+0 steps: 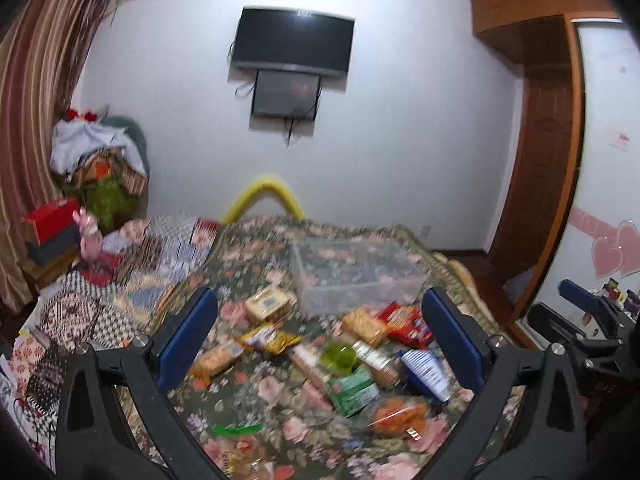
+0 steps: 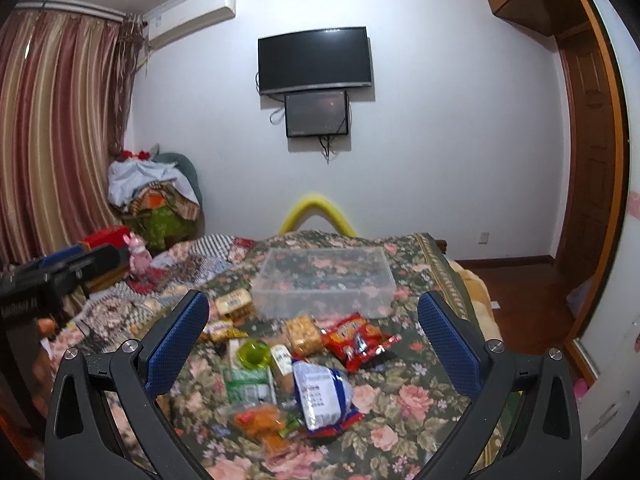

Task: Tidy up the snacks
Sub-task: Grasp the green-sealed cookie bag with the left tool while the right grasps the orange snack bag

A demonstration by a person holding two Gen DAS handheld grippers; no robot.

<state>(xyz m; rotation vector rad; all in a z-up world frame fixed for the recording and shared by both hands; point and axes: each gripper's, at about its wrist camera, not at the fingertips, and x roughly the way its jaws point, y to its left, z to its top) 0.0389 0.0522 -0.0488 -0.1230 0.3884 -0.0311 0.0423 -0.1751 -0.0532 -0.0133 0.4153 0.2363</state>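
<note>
**Loose snack packets on the bed, clear bin waiting behind them**

Both grippers hang above the bedspread with nothing between their pads: the left gripper (image 1: 316, 340) is spread wide, and so is the right gripper (image 2: 314, 340).

The snacks lie in a loose heap on the floral bedspread (image 2: 404, 396), just in front of the empty clear plastic bin (image 2: 324, 280), which sits further up the bed.

Handling, as a judgement from the look of things:

- The red crinkly packet (image 2: 354, 338) and the blue-and-white bag (image 2: 320, 396) look light, soft and air-filled. They should be pinched at a sealed edge, since a squeeze across the middle could crush what is inside.
- The cracker pack (image 2: 304, 334) looks stiffer but brittle, so the narrow sides suit it best.
- The green carton (image 2: 244, 386) seems firm enough to be clamped across its width.
- The small green cup (image 2: 253, 354) is probably rigid and slick; its rim is likely the surest hold.
- The orange-filled clear bag (image 2: 260, 420) is blurred, so its contents are uncertain, but film of that kind slips easily.
</note>
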